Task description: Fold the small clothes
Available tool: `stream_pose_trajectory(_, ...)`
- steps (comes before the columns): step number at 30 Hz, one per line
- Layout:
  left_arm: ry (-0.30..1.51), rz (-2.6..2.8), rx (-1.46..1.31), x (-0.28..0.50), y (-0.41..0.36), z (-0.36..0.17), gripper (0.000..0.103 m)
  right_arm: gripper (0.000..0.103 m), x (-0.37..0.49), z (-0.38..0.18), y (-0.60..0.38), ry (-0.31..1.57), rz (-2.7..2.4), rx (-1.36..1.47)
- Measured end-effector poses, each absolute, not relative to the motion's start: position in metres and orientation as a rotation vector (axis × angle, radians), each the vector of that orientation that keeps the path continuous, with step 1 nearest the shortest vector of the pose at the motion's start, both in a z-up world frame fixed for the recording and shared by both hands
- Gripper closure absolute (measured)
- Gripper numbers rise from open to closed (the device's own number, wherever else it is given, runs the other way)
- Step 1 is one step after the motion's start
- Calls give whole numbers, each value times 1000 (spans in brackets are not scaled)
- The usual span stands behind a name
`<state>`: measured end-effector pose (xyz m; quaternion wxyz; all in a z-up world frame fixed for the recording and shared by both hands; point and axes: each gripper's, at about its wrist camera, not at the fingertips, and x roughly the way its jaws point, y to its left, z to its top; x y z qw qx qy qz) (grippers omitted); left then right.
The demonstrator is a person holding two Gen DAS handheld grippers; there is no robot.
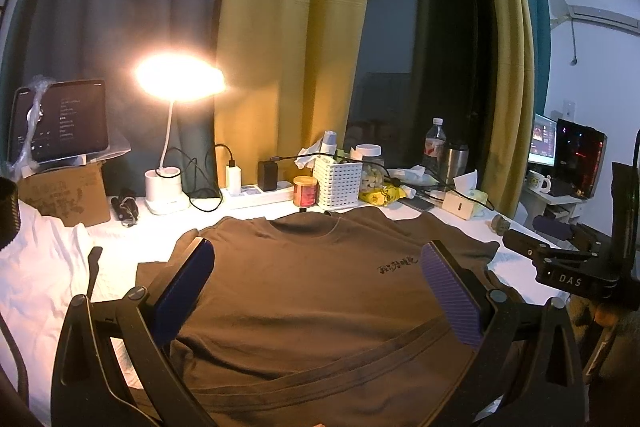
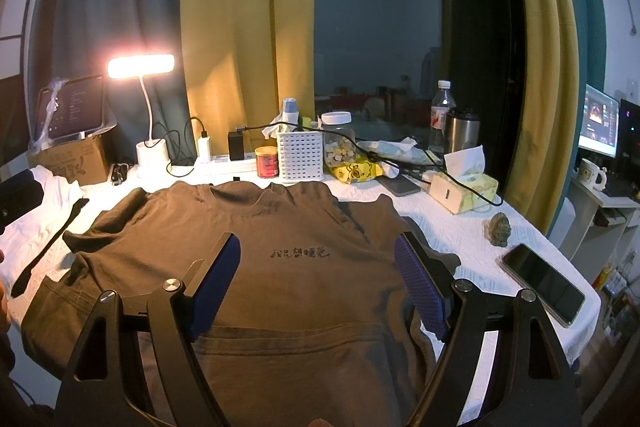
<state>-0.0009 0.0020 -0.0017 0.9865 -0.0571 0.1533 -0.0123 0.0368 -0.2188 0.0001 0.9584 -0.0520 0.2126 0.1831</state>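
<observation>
White table — brown T-shirt spread flat; both grippers agape.

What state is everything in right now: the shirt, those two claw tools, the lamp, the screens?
Brown T-shirt with printed chest text: spread flat, hem folded up.
Left gripper: open, empty.
Right gripper: open, empty.
White desk lamp: lit.
Tablet on cardboard box: screen on.
Black smartphone: screen dark.
Clear plastic bottle: capped, upright.
</observation>
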Motion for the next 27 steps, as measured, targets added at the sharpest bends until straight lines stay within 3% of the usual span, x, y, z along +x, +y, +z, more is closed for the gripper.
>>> stream_pose_trajectory(27, 320, -7, -90, 5, 1, -5, 1, 21, 42, -20, -229, 450, 365, -99)
